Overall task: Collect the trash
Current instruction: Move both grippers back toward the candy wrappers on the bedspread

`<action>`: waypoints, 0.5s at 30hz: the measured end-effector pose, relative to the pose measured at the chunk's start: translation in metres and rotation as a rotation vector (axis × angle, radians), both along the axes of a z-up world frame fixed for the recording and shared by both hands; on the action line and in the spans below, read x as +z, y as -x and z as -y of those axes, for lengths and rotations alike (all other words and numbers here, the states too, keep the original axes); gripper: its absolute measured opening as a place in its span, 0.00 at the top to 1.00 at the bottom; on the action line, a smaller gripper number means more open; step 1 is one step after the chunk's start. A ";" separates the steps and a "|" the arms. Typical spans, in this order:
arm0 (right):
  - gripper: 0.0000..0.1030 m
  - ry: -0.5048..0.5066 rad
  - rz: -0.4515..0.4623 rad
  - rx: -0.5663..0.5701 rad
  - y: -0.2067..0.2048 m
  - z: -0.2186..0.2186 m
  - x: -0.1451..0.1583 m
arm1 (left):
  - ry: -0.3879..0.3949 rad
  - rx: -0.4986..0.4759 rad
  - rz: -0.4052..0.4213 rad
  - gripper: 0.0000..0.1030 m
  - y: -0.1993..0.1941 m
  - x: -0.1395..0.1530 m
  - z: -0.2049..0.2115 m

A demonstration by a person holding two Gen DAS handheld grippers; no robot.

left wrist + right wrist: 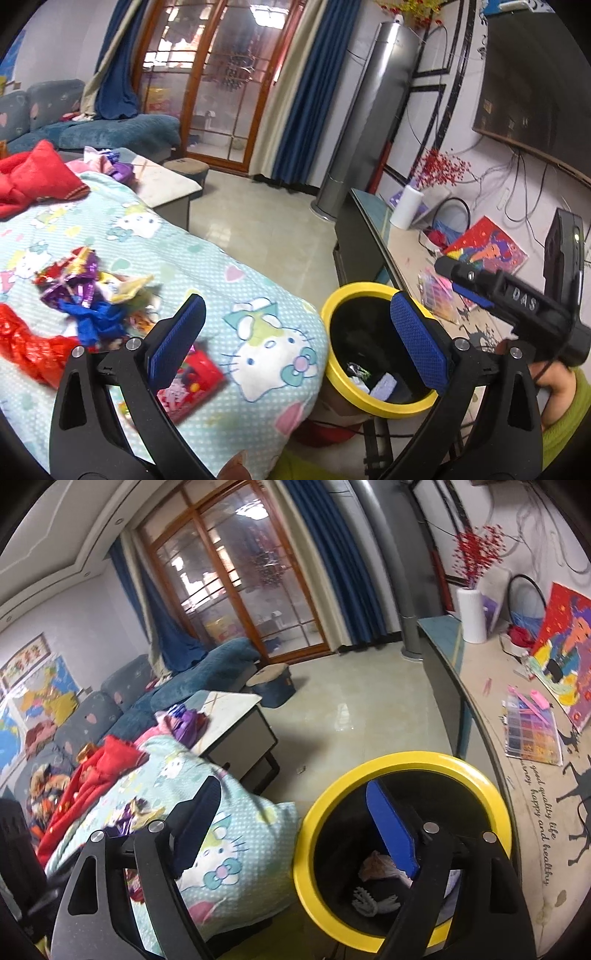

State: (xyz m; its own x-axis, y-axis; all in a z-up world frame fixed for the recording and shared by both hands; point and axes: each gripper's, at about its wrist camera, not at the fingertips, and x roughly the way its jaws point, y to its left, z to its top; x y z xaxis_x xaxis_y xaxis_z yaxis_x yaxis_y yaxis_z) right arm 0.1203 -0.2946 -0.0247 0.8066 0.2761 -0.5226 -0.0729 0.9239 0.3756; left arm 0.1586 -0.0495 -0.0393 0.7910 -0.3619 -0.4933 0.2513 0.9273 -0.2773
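Right tool [295,819] released and empty, spread over the yellow-rimmed bin [321,853]; left tool [299,332] also released, holding nothing.

Right tool: one finger sits over the bin mouth, the other over the cat-print blanket [236,834]; crumpled scraps [373,882] lie at the bin bottom, below the tool. Left tool: bin [332,321] is under its right finger, scraps visible inside; a pile of wrappers [88,291] lies on the blanket [229,280] ahead-left of it, a red packet [192,384] just behind its left finger, red plastic [26,343] further left. The right tool shows at the right of the left view, beyond the bin.
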 end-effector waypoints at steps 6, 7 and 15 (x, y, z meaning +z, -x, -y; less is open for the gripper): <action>0.24 0.043 0.030 0.086 0.007 -0.031 0.004 | 0.005 0.058 0.031 0.11 0.005 0.007 -0.021; 0.24 0.048 0.038 0.100 0.009 -0.036 0.005 | 0.006 0.067 0.035 0.11 0.007 0.007 -0.026; 0.23 0.090 0.065 0.196 0.015 -0.068 0.011 | 0.041 0.142 0.045 0.11 0.008 0.008 -0.057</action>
State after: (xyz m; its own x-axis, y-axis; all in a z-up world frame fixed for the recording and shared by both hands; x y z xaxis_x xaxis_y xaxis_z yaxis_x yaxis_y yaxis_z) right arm 0.1057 -0.2265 -0.0141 0.7748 0.3860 -0.5007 -0.2763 0.9191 0.2810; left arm 0.1504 0.0076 -0.0308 0.8564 -0.2641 -0.4437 0.1316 0.9426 -0.3070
